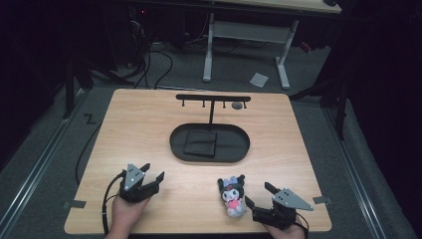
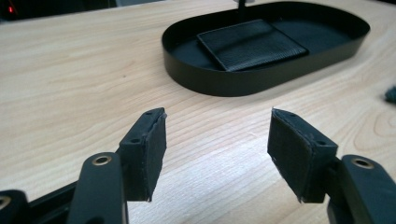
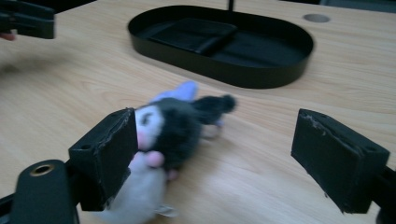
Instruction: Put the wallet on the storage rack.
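Note:
A small plush toy [image 1: 232,195], black and white with a pink front, lies on the wooden table [image 1: 149,124] near its front edge. My right gripper [image 1: 257,192] sits just right of it, open. In the right gripper view the plush toy [image 3: 173,130] lies between the wide-spread jaws of my right gripper [image 3: 212,149], close against the left one and well clear of the right one. My left gripper [image 1: 154,171] is at the front left, open, pointing toward the black oval tray [image 1: 174,144]. In its own view my left gripper [image 2: 217,135] holds nothing between its jaws.
The oval tray [image 2: 243,81] holds a flat black ribbed pad [image 2: 252,44]. A black T-shaped stand with hooks [image 1: 213,98] rises behind the tray. A small grey disc [image 1: 238,105] lies on the table near the stand. Bare wood lies between the two grippers.

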Motion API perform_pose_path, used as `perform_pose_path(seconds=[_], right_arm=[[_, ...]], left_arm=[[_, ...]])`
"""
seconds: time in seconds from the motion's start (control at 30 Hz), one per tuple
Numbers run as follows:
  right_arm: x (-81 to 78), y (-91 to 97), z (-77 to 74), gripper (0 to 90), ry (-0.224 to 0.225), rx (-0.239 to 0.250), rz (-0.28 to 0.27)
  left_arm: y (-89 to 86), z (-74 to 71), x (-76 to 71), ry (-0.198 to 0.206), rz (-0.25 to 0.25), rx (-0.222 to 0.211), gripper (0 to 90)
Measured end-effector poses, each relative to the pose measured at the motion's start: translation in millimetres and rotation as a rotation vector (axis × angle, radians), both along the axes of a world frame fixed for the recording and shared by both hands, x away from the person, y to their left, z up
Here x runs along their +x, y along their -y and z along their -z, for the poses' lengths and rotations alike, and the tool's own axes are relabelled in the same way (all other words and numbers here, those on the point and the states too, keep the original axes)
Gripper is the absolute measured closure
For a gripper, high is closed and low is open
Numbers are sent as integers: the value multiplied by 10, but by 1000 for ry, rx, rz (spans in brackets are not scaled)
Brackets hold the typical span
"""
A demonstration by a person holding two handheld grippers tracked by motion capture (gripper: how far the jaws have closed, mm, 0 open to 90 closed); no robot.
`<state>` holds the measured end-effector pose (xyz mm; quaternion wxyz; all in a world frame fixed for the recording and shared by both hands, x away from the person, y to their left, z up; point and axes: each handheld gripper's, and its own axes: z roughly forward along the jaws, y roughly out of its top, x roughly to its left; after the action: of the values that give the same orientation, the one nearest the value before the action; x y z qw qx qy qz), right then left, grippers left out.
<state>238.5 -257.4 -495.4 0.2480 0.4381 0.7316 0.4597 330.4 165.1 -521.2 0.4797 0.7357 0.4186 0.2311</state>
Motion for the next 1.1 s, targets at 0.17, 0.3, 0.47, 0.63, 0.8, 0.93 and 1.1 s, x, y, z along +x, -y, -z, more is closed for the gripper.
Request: perform_pose_path(seconds=[0.17, 0.3, 0.47, 0.63, 0.8, 0.93, 1.1], right_arm=[[-37, -341, 74, 92, -50, -36, -74], [-12, -451, 162, 79, -112, -53, -106], [8, -559, 255, 69, -139, -129, -94], [16, -489, 295, 246, -147, -161, -72], [3, -369, 272, 392, -129, -138, -70], [15, -209, 239, 418, -127, -115, -47], [28, 86, 187, 423, -114, -77, 12]], left_arm=[[-27, -19, -10, 48, -14, -1, 376], [-13, -16, -8, 57, -11, 9, 376], [0, 6, 17, 50, -7, 17, 376], [0, -3, 6, 54, -1, 12, 377], [12, -5, 4, 50, 6, 14, 377], [20, -5, 4, 50, 12, 13, 377], [14, -20, -2, 56, 14, 6, 379]])
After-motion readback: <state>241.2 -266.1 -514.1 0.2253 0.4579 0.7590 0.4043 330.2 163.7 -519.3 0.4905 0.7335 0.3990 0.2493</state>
